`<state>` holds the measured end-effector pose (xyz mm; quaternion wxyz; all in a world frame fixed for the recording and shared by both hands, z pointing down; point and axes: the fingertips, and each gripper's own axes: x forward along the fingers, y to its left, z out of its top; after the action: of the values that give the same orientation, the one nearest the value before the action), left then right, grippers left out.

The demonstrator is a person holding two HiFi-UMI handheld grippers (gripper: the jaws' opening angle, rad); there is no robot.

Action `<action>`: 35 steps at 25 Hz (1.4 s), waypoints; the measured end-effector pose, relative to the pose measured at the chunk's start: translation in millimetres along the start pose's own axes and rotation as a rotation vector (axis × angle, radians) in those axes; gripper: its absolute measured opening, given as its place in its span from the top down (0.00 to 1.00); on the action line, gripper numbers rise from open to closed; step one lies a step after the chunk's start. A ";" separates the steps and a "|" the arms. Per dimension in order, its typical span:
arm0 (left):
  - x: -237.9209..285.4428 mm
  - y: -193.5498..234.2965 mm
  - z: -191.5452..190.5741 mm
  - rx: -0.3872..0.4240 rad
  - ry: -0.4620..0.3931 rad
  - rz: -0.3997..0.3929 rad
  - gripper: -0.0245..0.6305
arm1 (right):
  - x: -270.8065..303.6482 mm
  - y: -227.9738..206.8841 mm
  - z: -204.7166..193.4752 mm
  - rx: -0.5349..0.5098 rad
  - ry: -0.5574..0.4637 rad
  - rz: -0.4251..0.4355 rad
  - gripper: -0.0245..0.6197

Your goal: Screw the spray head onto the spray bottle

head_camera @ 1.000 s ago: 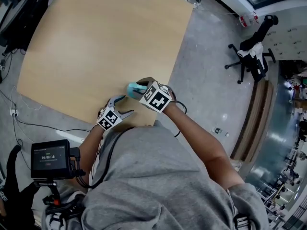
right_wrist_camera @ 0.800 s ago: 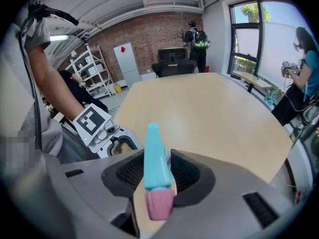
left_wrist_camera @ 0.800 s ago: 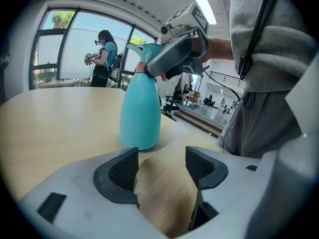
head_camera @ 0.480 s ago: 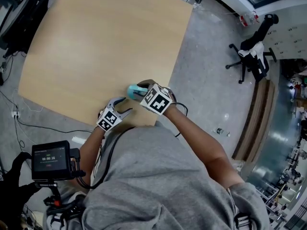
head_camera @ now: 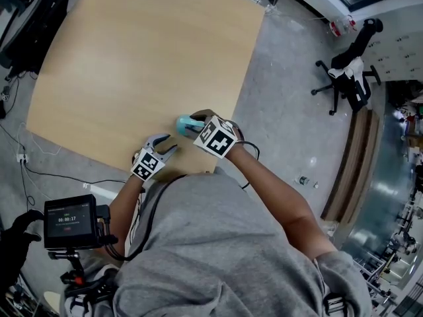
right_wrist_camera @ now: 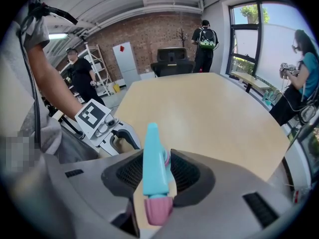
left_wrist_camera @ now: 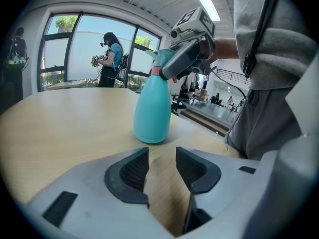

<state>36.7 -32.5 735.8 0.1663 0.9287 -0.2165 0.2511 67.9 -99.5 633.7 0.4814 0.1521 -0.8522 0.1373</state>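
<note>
Office space: swivel chair (head_camera: 348,78), brick wall (right_wrist_camera: 159,29)

In the head view, the right gripper (head_camera: 195,125) covers most of the spray bottle (head_camera: 183,122), leaving only a teal sliver at frame centre. The table (head_camera: 132,58) runs off the top edge. In the right gripper view, the jaws hide the bottle's body below the spray head (right_wrist_camera: 152,158).

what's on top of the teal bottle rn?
The spray head sits atop the spray bottle, clamped by the right gripper. The jaws cover most of it; thread seating isn't visible.
</note>
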 end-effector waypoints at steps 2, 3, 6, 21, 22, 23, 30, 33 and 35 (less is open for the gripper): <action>-1.1 -0.1 -2.7 -0.007 0.004 0.008 0.72 | 2.1 -0.6 -0.1 -0.004 0.005 0.001 0.73; -1.7 -0.2 -4.1 -0.007 0.007 0.011 0.74 | 2.9 -0.6 -0.3 -0.005 0.008 0.002 0.73; -3.9 0.1 -7.1 -0.003 0.013 0.019 0.79 | 4.5 0.2 -1.4 -0.010 0.015 0.004 0.73; -4.5 2.9 -5.2 -0.005 0.004 0.031 0.89 | 4.8 0.7 -2.4 -0.003 0.007 -0.004 0.73; -4.2 2.2 -4.8 -0.004 0.004 0.029 0.89 | 4.6 1.9 -3.9 -0.002 0.008 -0.003 0.73; -4.0 1.8 -4.4 -0.004 0.004 0.027 0.89 | 4.2 3.3 -5.5 0.000 0.008 -0.003 0.73; -4.3 5.8 1.5 -0.004 -0.012 0.037 0.89 | 3.5 2.8 -7.2 -0.008 -0.024 -0.013 0.73; -5.4 3.5 -0.9 -0.004 -0.011 0.037 0.90 | 4.4 2.1 -7.8 -0.009 -0.031 -0.019 0.74; -6.4 4.3 -1.0 -0.004 -0.012 0.041 0.90 | 4.9 0.9 -7.8 -0.014 -0.036 -0.022 0.74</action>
<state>29.3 -33.7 734.0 0.1617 0.9252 -0.2369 0.2485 71.2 -96.4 641.8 0.4684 0.1607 -0.8600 0.1233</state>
